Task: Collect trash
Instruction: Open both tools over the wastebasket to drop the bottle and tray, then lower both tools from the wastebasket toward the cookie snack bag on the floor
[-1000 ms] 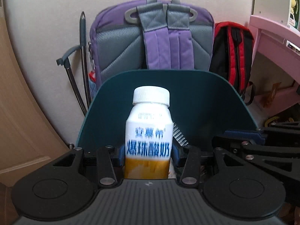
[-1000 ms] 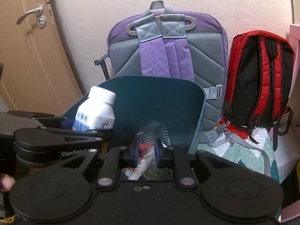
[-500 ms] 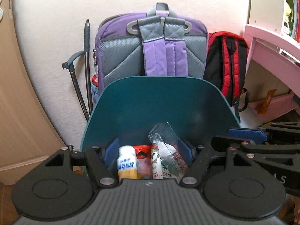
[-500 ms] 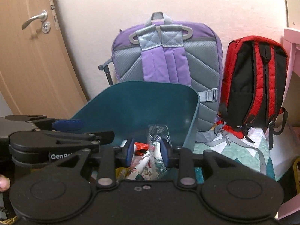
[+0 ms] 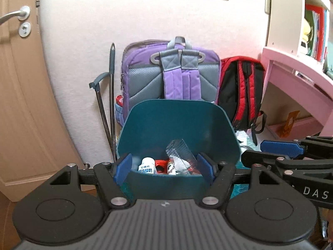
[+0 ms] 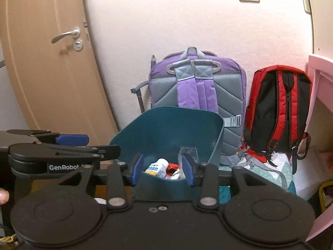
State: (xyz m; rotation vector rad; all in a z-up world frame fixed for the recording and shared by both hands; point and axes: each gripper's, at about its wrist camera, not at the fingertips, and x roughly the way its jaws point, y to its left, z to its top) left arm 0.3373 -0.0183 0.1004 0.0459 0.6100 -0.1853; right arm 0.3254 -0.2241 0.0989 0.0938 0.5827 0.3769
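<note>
- You are in a home, likely a child's bedroom: a wooden door (image 6: 47,66) with a lever handle (image 6: 66,34) stands left.
- A purple backpack (image 5: 170,75) and a red backpack (image 5: 241,89) lean against the wall.
- A pink desk (image 5: 295,79) with shelved books (image 5: 316,14) sits right.

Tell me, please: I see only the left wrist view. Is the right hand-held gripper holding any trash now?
Observer: No. The right hand-held gripper is open, with nothing between its fingers.
Operator: How does the white bottle lie?
Observer: The white bottle lies tilted inside the teal bin, with its cap higher than its yellow base.
Operator: Is there something on the floor at the far right?
Observer: Yes, a yellow container sits low beside the pink desk. I cannot tell what is in it.
</note>
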